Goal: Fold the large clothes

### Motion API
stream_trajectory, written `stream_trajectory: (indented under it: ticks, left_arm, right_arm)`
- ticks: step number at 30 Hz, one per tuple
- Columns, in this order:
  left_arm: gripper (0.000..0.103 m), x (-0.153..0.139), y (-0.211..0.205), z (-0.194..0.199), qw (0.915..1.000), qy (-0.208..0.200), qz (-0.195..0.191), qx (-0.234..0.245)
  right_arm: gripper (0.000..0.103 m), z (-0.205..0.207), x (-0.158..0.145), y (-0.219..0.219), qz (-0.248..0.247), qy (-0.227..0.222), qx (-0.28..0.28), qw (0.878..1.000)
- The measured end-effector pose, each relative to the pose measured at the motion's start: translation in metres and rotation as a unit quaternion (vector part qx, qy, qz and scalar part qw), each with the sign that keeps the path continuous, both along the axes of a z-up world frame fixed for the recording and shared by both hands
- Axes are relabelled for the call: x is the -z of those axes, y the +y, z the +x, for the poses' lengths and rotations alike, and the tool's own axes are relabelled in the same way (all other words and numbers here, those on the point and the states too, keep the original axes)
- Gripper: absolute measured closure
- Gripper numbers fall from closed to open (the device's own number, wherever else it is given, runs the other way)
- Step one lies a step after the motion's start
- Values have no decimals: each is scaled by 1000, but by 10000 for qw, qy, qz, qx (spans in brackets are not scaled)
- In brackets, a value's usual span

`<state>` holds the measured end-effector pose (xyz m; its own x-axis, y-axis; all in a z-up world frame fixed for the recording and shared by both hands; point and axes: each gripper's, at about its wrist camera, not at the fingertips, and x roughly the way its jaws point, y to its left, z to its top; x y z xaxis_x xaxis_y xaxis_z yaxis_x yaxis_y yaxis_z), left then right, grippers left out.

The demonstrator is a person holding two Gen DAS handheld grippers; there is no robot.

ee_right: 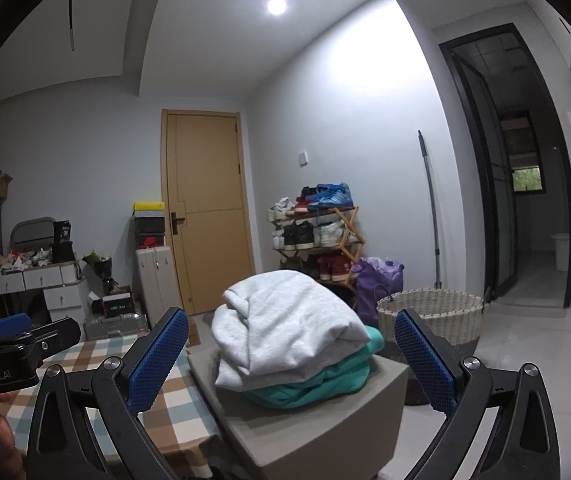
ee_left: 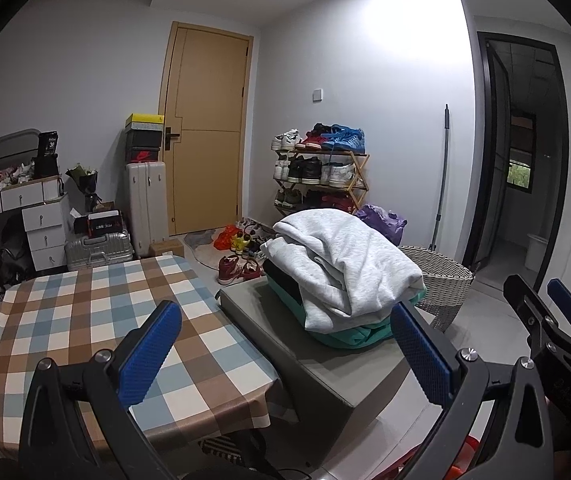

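Note:
A folded light grey sweatshirt [ee_left: 345,256] [ee_right: 285,320] tops a stack on a grey padded box [ee_left: 325,364] [ee_right: 309,428]. Under it lie a teal garment [ee_left: 349,334] [ee_right: 317,384] and a dark one [ee_left: 281,280]. My left gripper [ee_left: 287,348] stands open in front of the stack, over the gap between the box and the checked tablecloth [ee_left: 85,320], with nothing between its fingers. Facing the stack, my right gripper [ee_right: 289,356] is open and empty too. Each gripper shows at the edge of the other's view: the right gripper [ee_left: 537,292] and the left gripper [ee_right: 33,330].
A wicker basket [ee_left: 441,276] [ee_right: 433,312] sits on the floor right of the box, a purple bag [ee_right: 377,280] behind it. Shoes [ee_left: 241,264] lie on the floor before a shoe rack [ee_left: 321,176]. Suitcases [ee_left: 145,204] and white drawers [ee_left: 41,224] stand left of the door.

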<state>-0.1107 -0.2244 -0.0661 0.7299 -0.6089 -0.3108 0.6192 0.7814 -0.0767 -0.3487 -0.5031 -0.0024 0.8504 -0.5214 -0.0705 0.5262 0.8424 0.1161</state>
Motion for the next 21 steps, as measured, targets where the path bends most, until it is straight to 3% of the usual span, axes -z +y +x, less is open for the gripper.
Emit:
stream_trajectory:
  ticks: [21]
  left_arm:
    - [1,4,-10,-8,9999,38,147,14]
  right_arm:
    - [0,4,-6,2,-64,68,36,10000]
